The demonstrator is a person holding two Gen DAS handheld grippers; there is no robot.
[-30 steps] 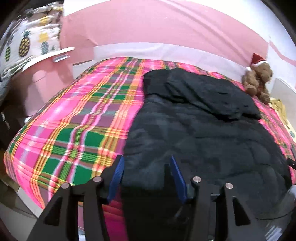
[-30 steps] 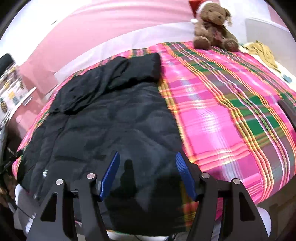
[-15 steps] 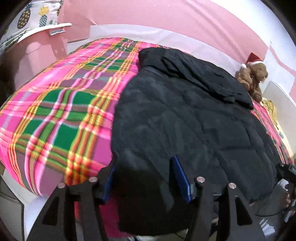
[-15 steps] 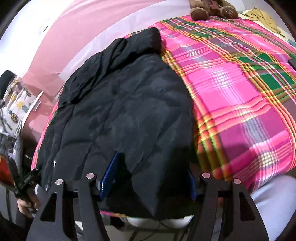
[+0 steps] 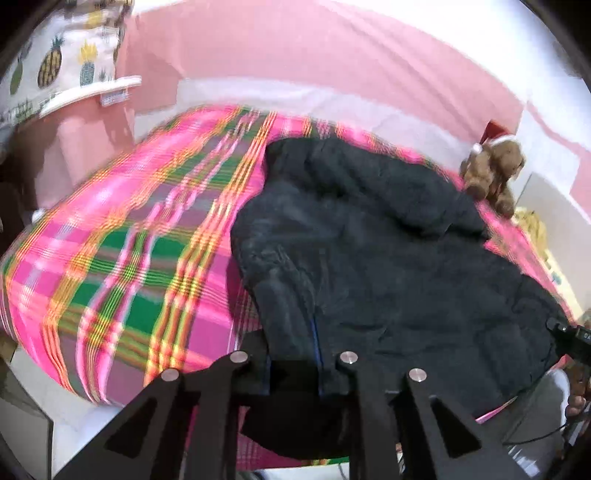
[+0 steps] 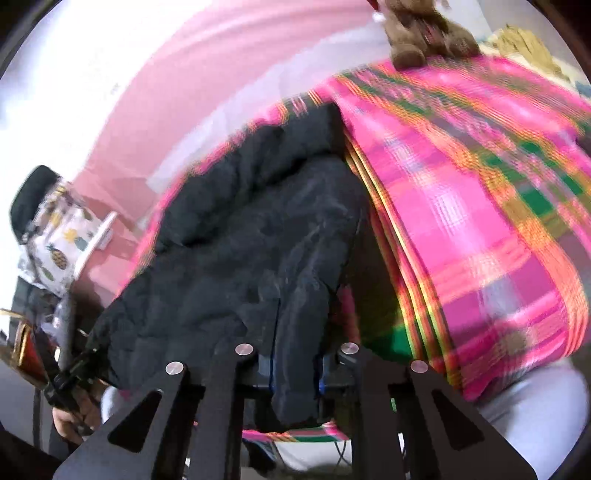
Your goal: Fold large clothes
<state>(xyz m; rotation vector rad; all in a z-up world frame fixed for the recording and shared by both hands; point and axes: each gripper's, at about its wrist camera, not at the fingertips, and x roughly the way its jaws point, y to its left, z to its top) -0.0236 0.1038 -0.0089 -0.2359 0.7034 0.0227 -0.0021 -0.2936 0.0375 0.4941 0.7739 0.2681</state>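
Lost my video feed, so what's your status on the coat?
Left claw shut on black puffer coat hem. Right claw shut on hem too. Teddy bear at far edge, apart from the coat.

Black gripper (image 5: 293, 363) frames, silver screws, seemingly blue-edged fingers (image 6: 274, 363)

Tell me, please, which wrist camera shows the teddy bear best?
The left wrist view: the teddy bear appears whole, Santa hat included, sitting at the bed's far edge beyond the black jacket. The right wrist view crops it at the frame's top, showing only its lower body.
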